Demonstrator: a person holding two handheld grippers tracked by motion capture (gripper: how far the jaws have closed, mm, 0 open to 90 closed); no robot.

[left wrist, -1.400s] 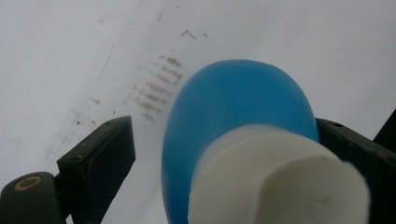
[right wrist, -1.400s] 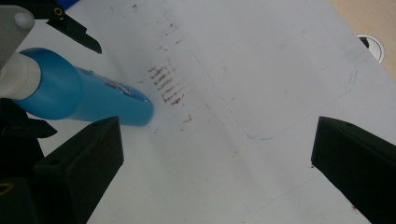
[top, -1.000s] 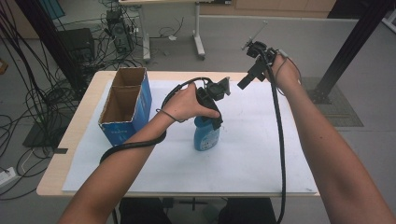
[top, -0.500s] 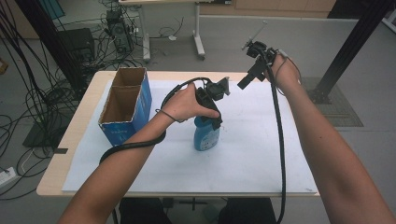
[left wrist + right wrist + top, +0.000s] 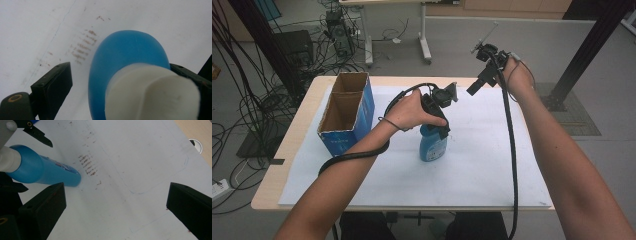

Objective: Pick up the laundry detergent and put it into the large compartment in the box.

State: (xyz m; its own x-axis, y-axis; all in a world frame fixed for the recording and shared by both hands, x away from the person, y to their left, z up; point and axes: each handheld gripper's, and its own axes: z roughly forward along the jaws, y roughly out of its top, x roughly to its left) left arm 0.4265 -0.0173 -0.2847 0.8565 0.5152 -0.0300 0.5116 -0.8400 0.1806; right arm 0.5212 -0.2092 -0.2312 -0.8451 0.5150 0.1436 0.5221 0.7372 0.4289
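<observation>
The surface point(image 5: 302, 165) in front of you is a light wooden top, and a white sheet point(image 5: 492, 165) covers most of it. In the right gripper view this sheet shows small brown marks point(image 5: 87, 165) and a thin drawn outline. Behind the surface, in the upper part of the high view, the grey floor carries many black cables point(image 5: 242, 100) at the left and the legs of another desk point(image 5: 424, 47) at the top centre.

A blue cardboard box point(image 5: 347, 112) stands open at the left of the sheet, and its two compartments look empty. The blue bottle point(image 5: 433, 145) with a white cap point(image 5: 150, 92) stands upright near the centre of the sheet.

Your left hand-held gripper point(image 5: 439, 120) comes from above on the bottle's top. Its jaws are spread wide on both sides of the cap, with a gap on the left side. Your right hand-held gripper point(image 5: 476, 87) hangs in the air at the upper right, spread and holding nothing.
</observation>
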